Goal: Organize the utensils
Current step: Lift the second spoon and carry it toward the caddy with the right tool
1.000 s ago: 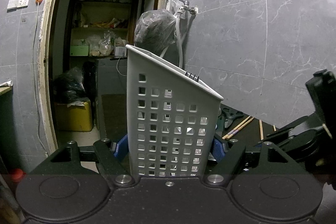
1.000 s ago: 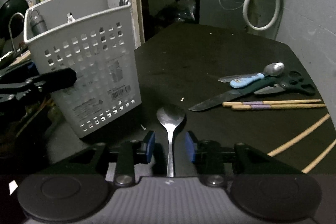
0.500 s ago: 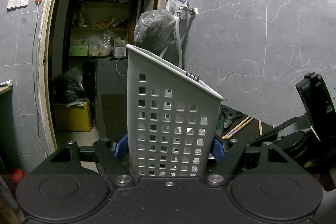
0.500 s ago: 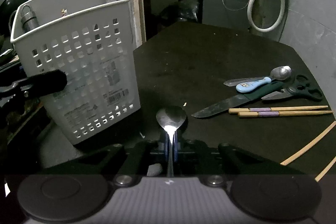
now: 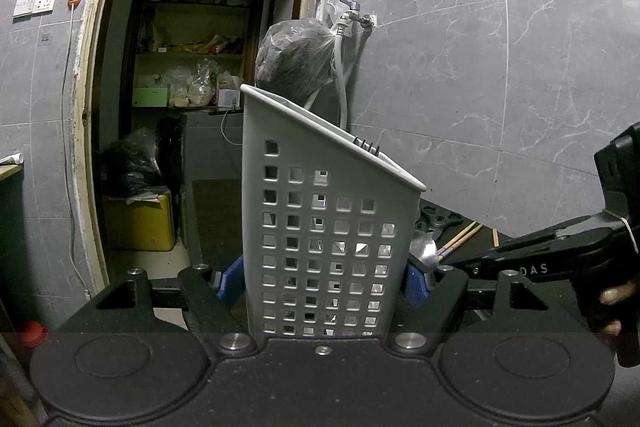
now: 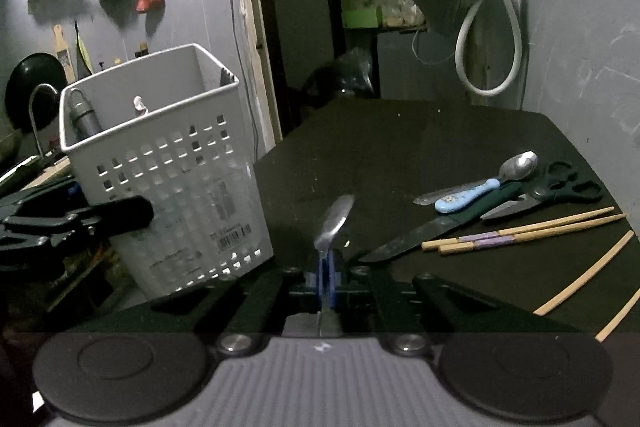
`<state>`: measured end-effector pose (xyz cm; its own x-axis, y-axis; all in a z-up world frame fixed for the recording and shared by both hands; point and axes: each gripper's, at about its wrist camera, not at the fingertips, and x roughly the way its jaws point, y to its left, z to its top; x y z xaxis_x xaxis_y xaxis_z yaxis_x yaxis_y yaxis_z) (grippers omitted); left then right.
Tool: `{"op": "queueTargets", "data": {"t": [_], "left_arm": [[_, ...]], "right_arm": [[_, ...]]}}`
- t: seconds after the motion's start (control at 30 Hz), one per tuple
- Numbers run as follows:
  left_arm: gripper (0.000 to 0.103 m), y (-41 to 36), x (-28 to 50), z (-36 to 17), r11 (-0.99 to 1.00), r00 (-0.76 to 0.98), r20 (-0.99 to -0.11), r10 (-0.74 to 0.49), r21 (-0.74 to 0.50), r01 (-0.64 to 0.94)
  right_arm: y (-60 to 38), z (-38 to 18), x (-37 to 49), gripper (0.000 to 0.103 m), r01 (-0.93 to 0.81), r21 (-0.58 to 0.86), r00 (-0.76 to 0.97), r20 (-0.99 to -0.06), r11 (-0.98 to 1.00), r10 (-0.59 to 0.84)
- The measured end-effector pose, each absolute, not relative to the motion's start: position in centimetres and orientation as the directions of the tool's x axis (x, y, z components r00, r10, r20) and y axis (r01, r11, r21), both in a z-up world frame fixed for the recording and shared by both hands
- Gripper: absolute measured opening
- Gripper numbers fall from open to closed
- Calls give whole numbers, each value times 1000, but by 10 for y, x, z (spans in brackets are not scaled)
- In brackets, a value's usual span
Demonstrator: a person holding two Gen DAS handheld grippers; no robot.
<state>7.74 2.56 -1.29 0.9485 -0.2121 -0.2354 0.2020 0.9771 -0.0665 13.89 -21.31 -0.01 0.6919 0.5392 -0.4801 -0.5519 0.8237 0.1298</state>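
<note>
A white perforated utensil basket [image 5: 320, 247] stands between the fingers of my left gripper [image 5: 322, 281], which is shut on its sides. The basket also shows at the left of the right wrist view [image 6: 172, 183], with a fork and a grey handle inside it. My right gripper [image 6: 327, 267] is shut on the handle of a metal spoon [image 6: 336, 219] and holds it lifted above the dark table [image 6: 400, 147], bowl tilted up. The spoon's bowl shows in the left wrist view [image 5: 424, 251] just right of the basket.
On the table at the right lie a blue-handled spoon [image 6: 480, 187], a knife [image 6: 420, 231], black scissors [image 6: 560, 187], a chopstick pair [image 6: 520, 231] and loose chopsticks [image 6: 584, 271]. A doorway and a hose on the wall stand behind.
My right gripper closed on the spoon's handle and lifted it off the table, bowl tilting up toward the basket. The left gripper kept holding the basket still.
</note>
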Motion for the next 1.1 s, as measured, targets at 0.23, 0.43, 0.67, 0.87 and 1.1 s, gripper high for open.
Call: {"op": "queueTargets", "data": {"t": [0.23, 0.43, 0.67, 0.87, 1.1], "left_arm": [[77, 26, 77, -13, 977, 948, -235, -212, -66, 202], [77, 26, 77, -13, 977, 948, -235, -212, -67, 202], [77, 26, 77, -13, 977, 948, -235, -212, -67, 202], [77, 26, 78, -13, 977, 948, -236, -213, -67, 203], [77, 25, 77, -13, 977, 948, -236, -213, -67, 202]], "right_arm": [[-208, -11, 144, 2, -549, 120, 665, -537, 827, 519], [-209, -15, 153, 31, -528, 172, 651, -546, 831, 527], [-202, -15, 176, 45, -540, 182, 628, -563, 822, 537], [-192, -19, 194, 45, -559, 172, 604, -586, 811, 540], [-178, -20, 197, 52, -615, 103, 594, -592, 782, 545]]}}
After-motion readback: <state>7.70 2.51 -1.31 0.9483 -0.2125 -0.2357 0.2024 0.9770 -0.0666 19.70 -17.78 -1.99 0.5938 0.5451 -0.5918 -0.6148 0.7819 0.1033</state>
